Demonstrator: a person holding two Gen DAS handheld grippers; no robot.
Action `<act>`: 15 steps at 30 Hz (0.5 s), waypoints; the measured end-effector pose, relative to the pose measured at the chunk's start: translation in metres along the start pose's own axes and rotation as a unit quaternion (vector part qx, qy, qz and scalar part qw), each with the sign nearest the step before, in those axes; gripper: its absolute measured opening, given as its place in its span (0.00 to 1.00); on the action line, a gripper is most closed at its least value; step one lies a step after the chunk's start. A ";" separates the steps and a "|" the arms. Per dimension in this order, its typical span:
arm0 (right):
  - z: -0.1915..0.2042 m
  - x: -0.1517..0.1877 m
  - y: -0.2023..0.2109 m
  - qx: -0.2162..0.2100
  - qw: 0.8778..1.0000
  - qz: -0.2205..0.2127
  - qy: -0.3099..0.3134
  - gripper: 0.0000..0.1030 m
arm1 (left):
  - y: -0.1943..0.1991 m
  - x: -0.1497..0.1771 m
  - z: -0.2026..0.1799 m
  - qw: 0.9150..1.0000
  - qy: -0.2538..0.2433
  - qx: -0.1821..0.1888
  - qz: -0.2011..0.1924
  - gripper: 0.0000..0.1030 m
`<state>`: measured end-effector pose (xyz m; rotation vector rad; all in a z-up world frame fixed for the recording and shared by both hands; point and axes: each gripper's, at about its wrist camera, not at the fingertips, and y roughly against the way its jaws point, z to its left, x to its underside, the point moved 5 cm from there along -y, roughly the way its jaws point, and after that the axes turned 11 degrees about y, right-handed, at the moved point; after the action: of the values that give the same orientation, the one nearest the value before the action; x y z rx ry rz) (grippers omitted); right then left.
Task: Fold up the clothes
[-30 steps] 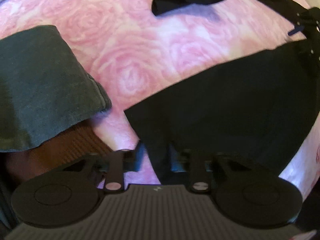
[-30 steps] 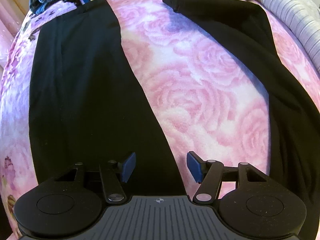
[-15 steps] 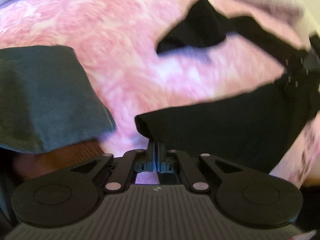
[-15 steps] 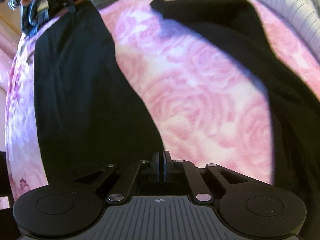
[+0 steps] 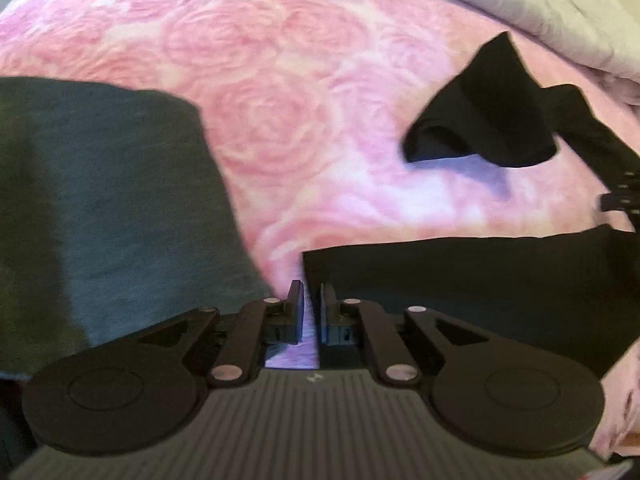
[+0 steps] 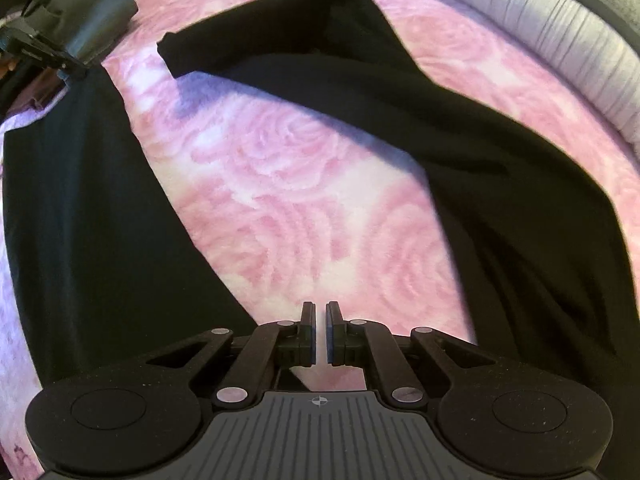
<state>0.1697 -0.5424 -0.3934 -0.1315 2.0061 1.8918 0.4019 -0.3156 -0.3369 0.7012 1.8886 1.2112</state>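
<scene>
two tongs inspected: left tongs [image 5: 311,292] and right tongs [image 6: 320,312] nearly pressed together, a slit showing; hold on cloth cannot be told. black trousers [image 6: 80,220] lie just beside the left finger of the right tongs, with one leg raised ahead. likely risk: thin fabric slips out and the leg lands creased on the rose bedspread [image 6: 300,200].

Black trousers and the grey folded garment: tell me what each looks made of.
Black trousers: thin, matte knit or jersey by the look; it drapes limply in soft folds. Grey folded garment: thicker heathered cotton-like knit, with a mottled surface and a rounded folded edge. Fibre itself cannot be confirmed.
</scene>
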 end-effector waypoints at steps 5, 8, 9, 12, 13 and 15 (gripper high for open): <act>0.022 0.019 0.031 -0.010 1.000 -0.017 -0.010 0.05 | 0.008 -0.007 -0.008 0.999 -0.019 -0.015 -0.023 0.06; 0.043 0.040 0.026 -0.025 1.000 0.005 -0.002 0.11 | 0.012 -0.011 -0.012 0.999 -0.031 -0.024 -0.037 0.07; 0.048 0.051 0.020 -0.023 1.000 0.018 0.001 0.25 | 0.014 -0.012 -0.014 0.998 -0.035 -0.028 -0.042 0.07; 0.060 0.075 0.007 -0.009 0.999 0.042 0.011 0.48 | 0.018 -0.017 -0.035 0.996 -0.070 -0.029 -0.052 0.08; 0.062 0.075 0.009 0.004 0.999 0.039 0.024 0.53 | 0.019 -0.018 -0.050 0.994 -0.093 -0.024 -0.055 0.14; 0.062 0.068 0.018 0.019 0.999 0.029 0.031 0.58 | 0.019 -0.021 -0.087 0.987 -0.146 -0.004 -0.066 0.28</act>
<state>0.1143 -0.4675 -0.4005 -0.1243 2.1083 1.9061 0.3413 -0.3671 -0.2911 0.6963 1.6588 0.9735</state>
